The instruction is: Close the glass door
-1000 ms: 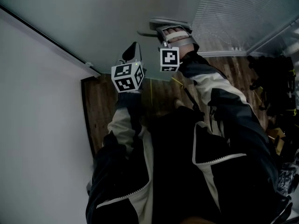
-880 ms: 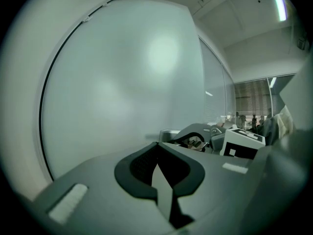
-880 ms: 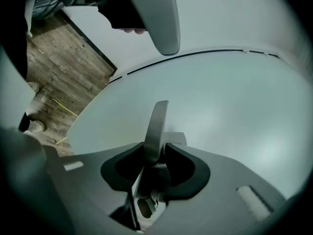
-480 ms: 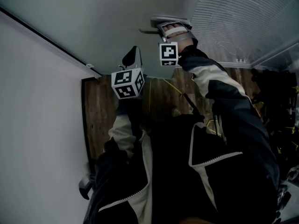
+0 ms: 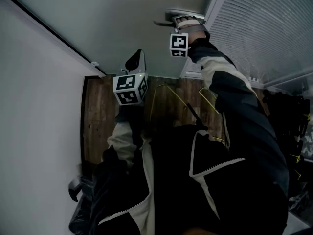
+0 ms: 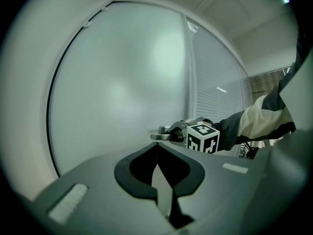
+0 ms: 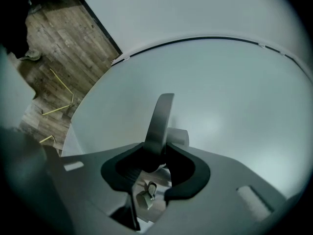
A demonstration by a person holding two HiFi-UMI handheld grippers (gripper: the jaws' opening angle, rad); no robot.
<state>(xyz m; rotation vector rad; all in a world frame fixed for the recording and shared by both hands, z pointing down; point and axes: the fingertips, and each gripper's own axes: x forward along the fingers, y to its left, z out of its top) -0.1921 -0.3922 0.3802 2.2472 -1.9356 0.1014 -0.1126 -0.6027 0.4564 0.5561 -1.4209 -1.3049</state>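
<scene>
Below and to the left of the lever handle [image 7: 160, 115], closest to your body, your left gripper [image 6: 156, 147] is clenched on nothing, with its tip near the frosted glass door [image 5: 122, 18]. If it strays toward the glass while the panel swings, I judge it could knock the pane or get pinched at an edge.

At the handle itself, your right gripper [image 5: 175, 19] is clamped across the lever, and the lever's free end sticks out past the jaws. That hold looks narrow. Push at an angle and the pads may slide along the smooth metal and come off, or the lever may dip instead of the door moving.

Just beyond the handle stands the blind-covered partition [image 5: 264, 33]. I cannot tell whether the door's edge is home against it. Too hard a swing could slam glass into frame.
</scene>
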